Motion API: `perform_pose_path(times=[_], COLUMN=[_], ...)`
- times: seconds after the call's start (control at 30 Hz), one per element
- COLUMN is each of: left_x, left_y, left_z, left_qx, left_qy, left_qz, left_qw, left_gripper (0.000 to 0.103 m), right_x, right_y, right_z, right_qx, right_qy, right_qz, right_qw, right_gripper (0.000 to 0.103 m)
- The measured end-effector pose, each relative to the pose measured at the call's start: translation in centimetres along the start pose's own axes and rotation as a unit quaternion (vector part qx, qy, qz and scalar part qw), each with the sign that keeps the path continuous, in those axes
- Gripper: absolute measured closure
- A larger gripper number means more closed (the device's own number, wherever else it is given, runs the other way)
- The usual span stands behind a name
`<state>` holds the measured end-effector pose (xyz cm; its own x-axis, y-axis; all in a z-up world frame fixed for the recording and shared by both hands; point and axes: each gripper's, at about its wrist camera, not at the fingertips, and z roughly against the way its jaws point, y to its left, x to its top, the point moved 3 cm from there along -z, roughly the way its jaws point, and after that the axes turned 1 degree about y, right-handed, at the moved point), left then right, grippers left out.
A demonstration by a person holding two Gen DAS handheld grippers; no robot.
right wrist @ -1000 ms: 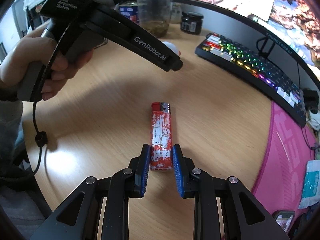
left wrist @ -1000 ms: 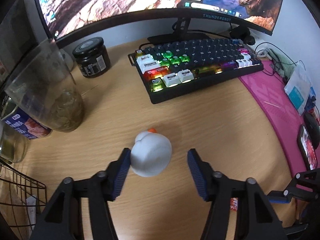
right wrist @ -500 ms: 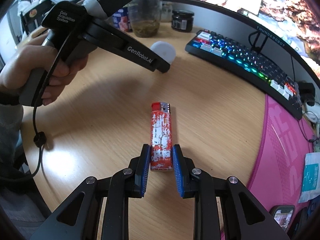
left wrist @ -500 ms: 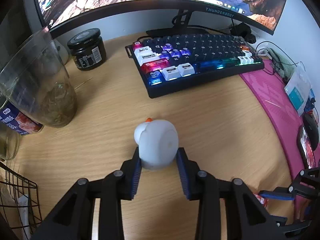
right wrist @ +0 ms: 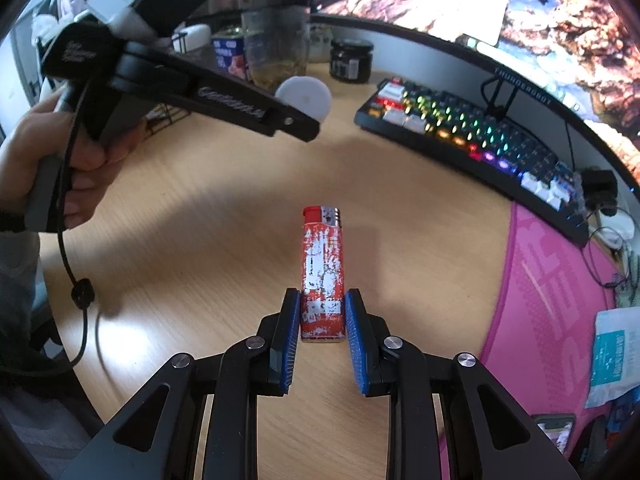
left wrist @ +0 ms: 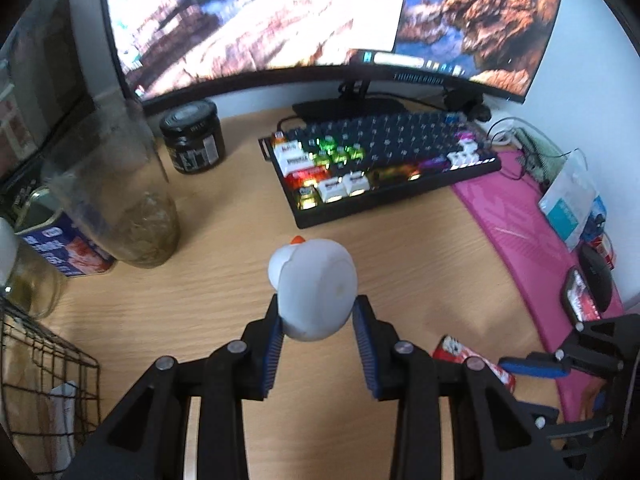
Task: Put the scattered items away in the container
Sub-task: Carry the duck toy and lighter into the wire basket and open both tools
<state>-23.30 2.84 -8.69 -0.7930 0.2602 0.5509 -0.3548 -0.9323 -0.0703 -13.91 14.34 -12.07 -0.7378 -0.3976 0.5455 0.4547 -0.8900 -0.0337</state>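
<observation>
The left claw (left wrist: 316, 334) was closed on a white duck toy (left wrist: 314, 290), its blue pads pressed to the toy's flanks and the orange beak pointing away toward the keyboard (left wrist: 380, 164). In the right wrist view the toy (right wrist: 306, 94) appeared to hang clear of the surface (right wrist: 224, 208), though the gap could not be judged surely. The right claw (right wrist: 322, 330) was nearly closed around the lower end of a red lighter (right wrist: 323, 272), the pads just beside or touching its sides; whether the lighter was off the surface could not be told, as it looked flat against the wood.

The container seemed to be the wire basket (left wrist: 48, 364) at the lower left of the left wrist view, with some paper already in it. It stood near a glass jar (left wrist: 116, 196) and a blue tin (left wrist: 60, 246), well apart from the lighter.

The step in hand looked like pick-up, with both items gripped and neither yet stowed. The next move probably called for swinging the left claw leftward over the basket rim, keeping clear of the jar, and opening only once the toy sat above the mesh. The round, smooth toy might slip if the grip eased early. The right claw would need to follow with the lighter.
</observation>
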Motion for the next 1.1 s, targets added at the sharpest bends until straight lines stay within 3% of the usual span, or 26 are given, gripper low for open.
perform_pose_path(times=[0.2, 0.37, 0.53, 0.63, 0.87, 0.97, 1.1], left_x=[-0.1, -1.2, -4.7, -7.9, -14.8, -16.3, -17.1], left_y=[1.1, 3.2, 7.5, 11.8, 20.1, 21.6, 22.5], left_z=[5.7, 12.3, 19.6, 22.5, 23.6, 23.5, 23.3], left_qx=[0.008, 0.03, 0.08, 0.116, 0.153, 0.15, 0.145], left_qy=[-0.041, -0.089, -0.131, -0.135, -0.098, -0.092, -0.096], left_qz=[0.007, 0.024, 0.062, 0.098, 0.175, 0.188, 0.195], left_qw=[0.9991, 0.9953, 0.9862, 0.979, 0.9677, 0.9663, 0.9653], left_gripper=[0.065, 0.065, 0.065, 0.065, 0.065, 0.065, 0.065], right_x=[1.7, 5.5, 11.1, 14.7, 20.4, 21.3, 21.6], right_y=[0.8, 3.1, 8.5, 13.4, 24.8, 27.6, 28.4], right_z=[2.1, 4.9, 7.4, 7.6, 4.1, 2.6, 1.1], right_qx=[-0.005, -0.003, 0.023, 0.057, 0.131, 0.139, 0.137], right_qy=[-0.025, -0.066, -0.113, -0.133, -0.124, -0.114, -0.1], right_qz=[0.009, 0.035, 0.09, 0.124, 0.169, 0.169, 0.161], right_qw=[1.0, 0.997, 0.989, 0.982, 0.969, 0.969, 0.972], right_gripper=[0.078, 0.078, 0.078, 0.078, 0.079, 0.078, 0.078])
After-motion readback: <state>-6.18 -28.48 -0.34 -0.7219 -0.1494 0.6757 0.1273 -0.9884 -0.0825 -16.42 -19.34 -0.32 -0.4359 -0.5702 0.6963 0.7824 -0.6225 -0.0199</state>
